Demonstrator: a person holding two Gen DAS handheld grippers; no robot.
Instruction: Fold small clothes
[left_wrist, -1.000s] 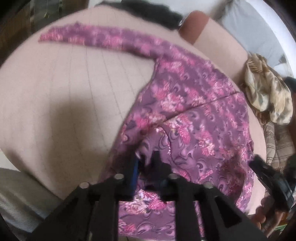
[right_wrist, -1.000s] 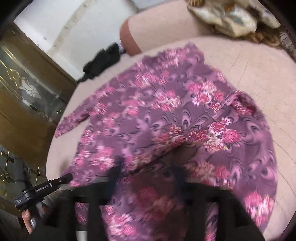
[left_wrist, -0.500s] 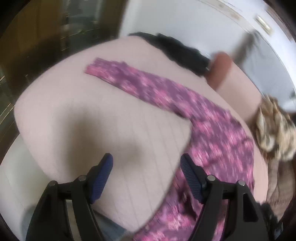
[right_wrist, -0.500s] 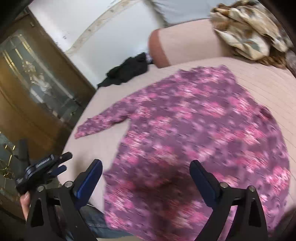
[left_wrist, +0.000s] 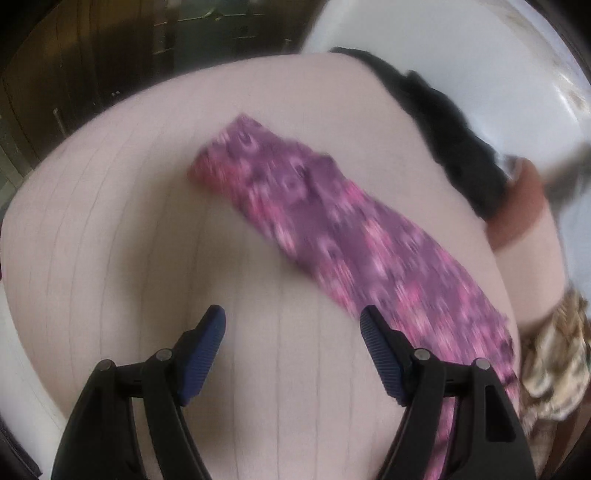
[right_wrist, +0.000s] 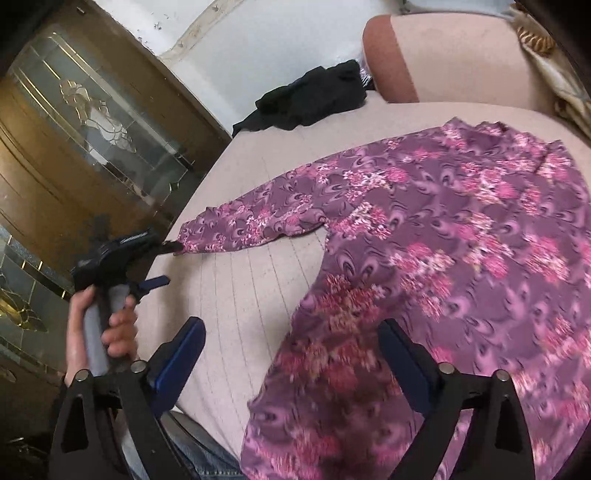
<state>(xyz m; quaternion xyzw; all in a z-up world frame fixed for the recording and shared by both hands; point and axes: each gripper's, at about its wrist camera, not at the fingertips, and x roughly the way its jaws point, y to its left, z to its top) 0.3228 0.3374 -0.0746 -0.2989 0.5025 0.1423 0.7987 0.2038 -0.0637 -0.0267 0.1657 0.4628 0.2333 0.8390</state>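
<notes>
My left tool (left_wrist: 291, 325) hangs released just short of the shirt's (right_wrist: 461, 258) sleeve (left_wrist: 295, 206), which runs away to its right, while my right tool (right_wrist: 291, 339), empty, narrows slightly over the hem.

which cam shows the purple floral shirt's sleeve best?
Right wrist view: the purple floral shirt's sleeve is sharp, seen whole from cuff to body, lying flat on the beige cushion, with the left gripper at the cuff. Left wrist view shows the same sleeve closer but motion-blurred.
</notes>
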